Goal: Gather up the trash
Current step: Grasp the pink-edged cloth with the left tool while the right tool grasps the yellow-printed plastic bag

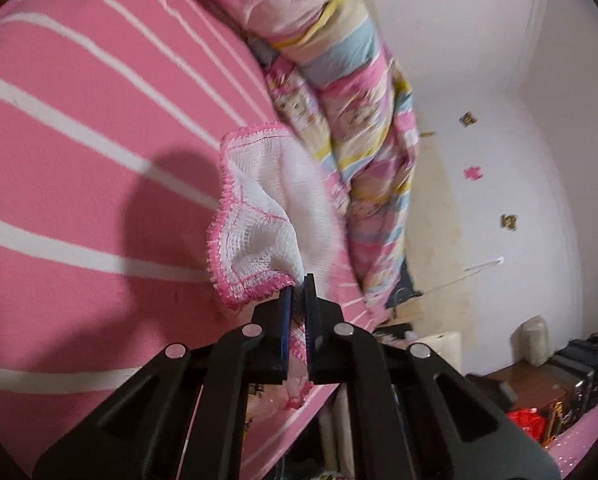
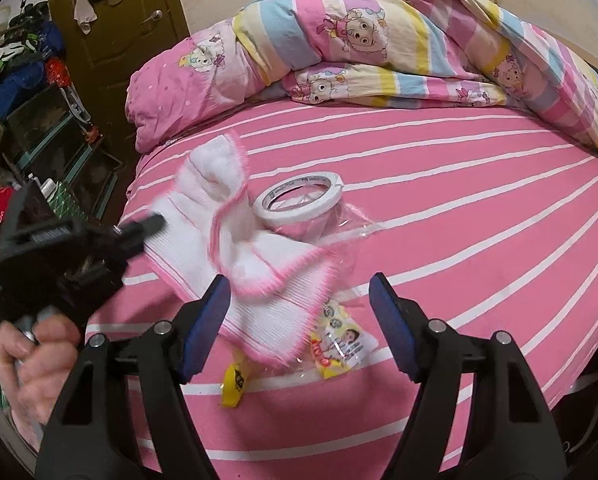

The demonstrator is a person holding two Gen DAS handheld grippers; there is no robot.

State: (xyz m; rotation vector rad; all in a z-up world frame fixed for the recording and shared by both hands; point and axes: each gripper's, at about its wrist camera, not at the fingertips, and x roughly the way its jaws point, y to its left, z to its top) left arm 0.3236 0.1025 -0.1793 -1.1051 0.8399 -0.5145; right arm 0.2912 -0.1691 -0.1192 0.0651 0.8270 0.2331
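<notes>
Nearest the left wrist camera, the left gripper [image 1: 299, 292] is seen with its 2 fingers pressed together on a corner of a white cloth [image 1: 259, 216] with a pink stitched edge. The cloth is lifted off the bed and hangs in folds in front of the pink sheet [image 1: 79, 140] with white stripes. A dark shadow is cast on the sheet just to the left of the cloth. A rolled quilt [image 1: 359, 120] with cartoon prints is seen beyond the cloth, against a pale wall [image 1: 519, 100].

In the right wrist view, the right gripper [image 2: 299, 320] is held above the near part of the bed, its 2 blue-padded fingers [image 2: 205, 320] spread wide apart with nothing between them. The left gripper [image 2: 139, 228] is seen at the left, blurred, held by a hand [image 2: 35, 356], with the cloth [image 2: 243, 248] trailing from its tip across the sheet [image 2: 459, 220]. A roll of white tape [image 2: 299, 198] lies on the sheet just behind the cloth, with crumpled clear plastic [image 2: 351, 228] touching it. Below the cloth, 2 pieces of trash lie on the sheet: a printed snack wrapper [image 2: 343, 340], partly covered by the cloth's lower edge, and a yellow wrapper [image 2: 235, 384] just beside it to the left. The quilt [image 2: 379, 48] is piled at the far side of the bed, and a brown door [image 2: 119, 20] is seen at the upper left.
</notes>
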